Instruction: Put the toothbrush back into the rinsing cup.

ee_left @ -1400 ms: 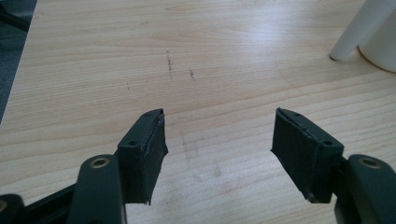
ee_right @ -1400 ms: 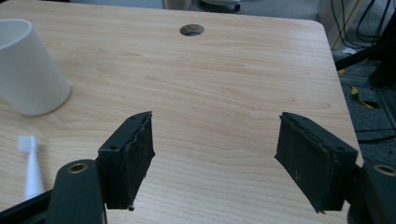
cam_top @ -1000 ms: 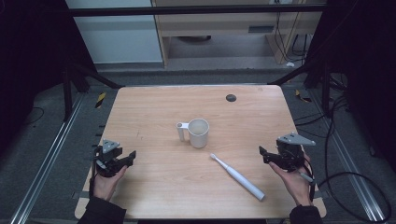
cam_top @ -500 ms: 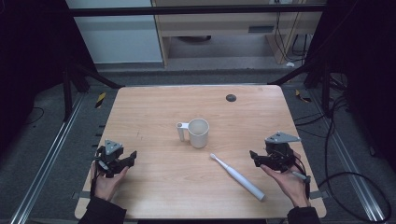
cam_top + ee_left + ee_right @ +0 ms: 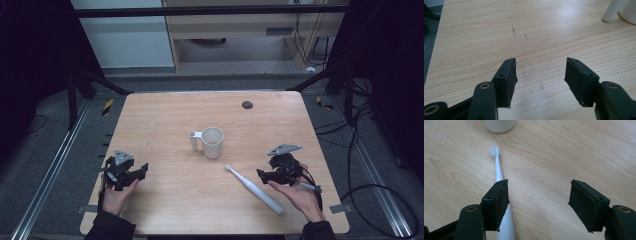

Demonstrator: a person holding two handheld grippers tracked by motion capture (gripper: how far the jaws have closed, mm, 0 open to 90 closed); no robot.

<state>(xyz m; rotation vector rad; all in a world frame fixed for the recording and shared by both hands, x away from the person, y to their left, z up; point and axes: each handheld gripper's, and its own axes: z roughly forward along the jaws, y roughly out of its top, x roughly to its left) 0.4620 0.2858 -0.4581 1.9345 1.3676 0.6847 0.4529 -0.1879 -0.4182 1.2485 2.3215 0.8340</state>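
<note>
Right gripper [image 5: 264, 174], jaws apart and empty, lower right of frame, just beside white toothbrush [image 5: 254, 188]; cup [image 5: 212, 142] at centre.

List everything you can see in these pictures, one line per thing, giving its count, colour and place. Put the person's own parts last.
table: one, light wood, centre of the high view.
mug: one, white, upright mid-table, handle toward the left of the high view.
toothbrush: one, white, lying flat right of centre, bristles toward the mug.
disc: one, dark, small, far part of the table.
cabinet: one, pale wood, on the floor beyond the table.
cables: several, black, on the floor right of the table.
left tongs: one, black, open over bare wood at the near left.
right tongs: one, black, open, beside the toothbrush handle, nothing between the jaws.
hands: two, coming in from the near edge, one on each tongs.
</note>
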